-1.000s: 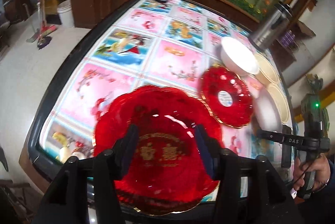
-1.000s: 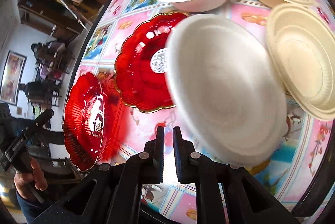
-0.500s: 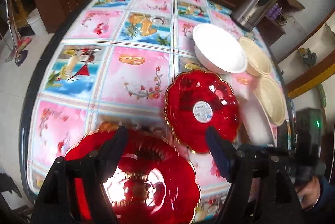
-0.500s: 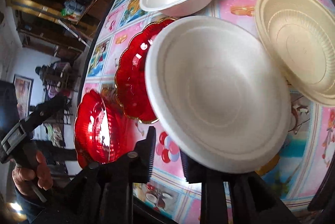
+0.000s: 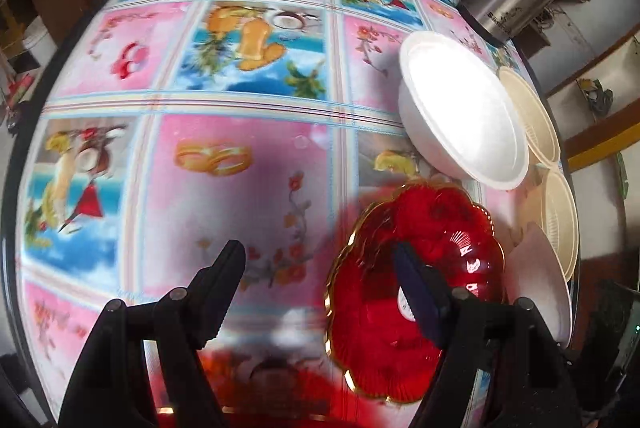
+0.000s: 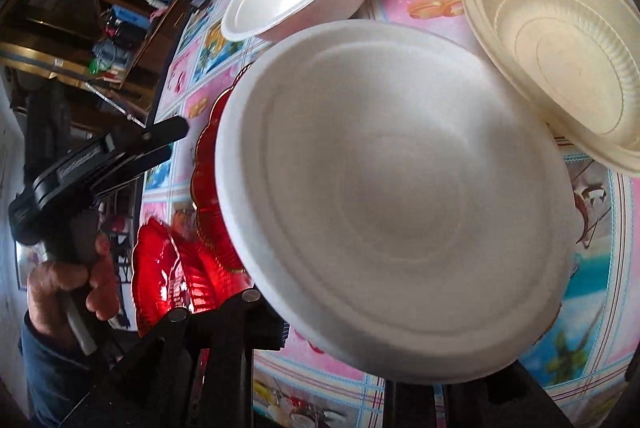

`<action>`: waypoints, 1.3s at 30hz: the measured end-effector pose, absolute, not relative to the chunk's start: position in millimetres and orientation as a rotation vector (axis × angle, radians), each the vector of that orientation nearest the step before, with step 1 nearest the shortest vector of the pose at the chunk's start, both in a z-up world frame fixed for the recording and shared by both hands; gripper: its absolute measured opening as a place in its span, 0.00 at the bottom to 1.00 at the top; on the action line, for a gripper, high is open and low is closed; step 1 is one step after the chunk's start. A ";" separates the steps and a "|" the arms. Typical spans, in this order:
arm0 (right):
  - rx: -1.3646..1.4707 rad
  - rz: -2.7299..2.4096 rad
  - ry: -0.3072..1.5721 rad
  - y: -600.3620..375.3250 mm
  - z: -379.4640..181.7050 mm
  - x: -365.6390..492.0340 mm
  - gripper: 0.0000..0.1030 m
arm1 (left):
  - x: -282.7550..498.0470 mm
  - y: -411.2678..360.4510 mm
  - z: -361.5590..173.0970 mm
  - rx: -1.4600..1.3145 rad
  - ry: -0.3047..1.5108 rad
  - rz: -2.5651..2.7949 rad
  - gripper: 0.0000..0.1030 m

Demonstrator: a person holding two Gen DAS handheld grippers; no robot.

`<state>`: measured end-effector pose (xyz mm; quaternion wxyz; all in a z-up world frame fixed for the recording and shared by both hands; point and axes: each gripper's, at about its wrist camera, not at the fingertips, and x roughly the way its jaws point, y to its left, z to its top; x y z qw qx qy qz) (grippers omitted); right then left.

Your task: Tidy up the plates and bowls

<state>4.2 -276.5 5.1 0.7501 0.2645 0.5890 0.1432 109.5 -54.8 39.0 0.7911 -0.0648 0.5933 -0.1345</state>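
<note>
Picture-print worktop (image 5: 240,164): left tongs (image 5: 320,288) spread, holding nothing; scalloped red plastic plate (image 5: 408,292) lies lower right, behind one tip. Right tongs' (image 6: 320,312) state: cannot tell, white foam bowl (image 6: 396,200) covers them.

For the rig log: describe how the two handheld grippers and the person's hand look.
Left gripper: matte black, with tapered fingers and round silver screws. Right gripper: the same black frame and silver screws. The bare hand holds a black pistol-style handle bearing a small white-print label; the sleeve is dark blue.
</note>
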 end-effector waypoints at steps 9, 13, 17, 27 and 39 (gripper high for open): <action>0.592 0.257 1.271 -281.0 6.5 -1.7 0.24 | 111.8 -76.5 22.4 -0.079 1.298 -0.343 0.19; 0.628 0.227 1.269 -287.6 6.9 -9.5 0.24 | 111.0 -75.5 22.5 -0.082 1.294 -0.343 0.19; 0.639 0.179 1.252 -296.1 11.5 -14.8 0.24 | 108.6 -74.8 22.7 -0.087 1.292 -0.341 0.19; 0.660 0.151 1.228 -306.7 10.7 -11.1 0.24 | 110.6 -65.9 20.1 -0.100 1.286 -0.325 0.19; 0.703 0.155 1.228 -308.6 6.9 -4.4 0.38 | 115.4 -60.1 18.0 -0.108 1.288 -0.318 0.19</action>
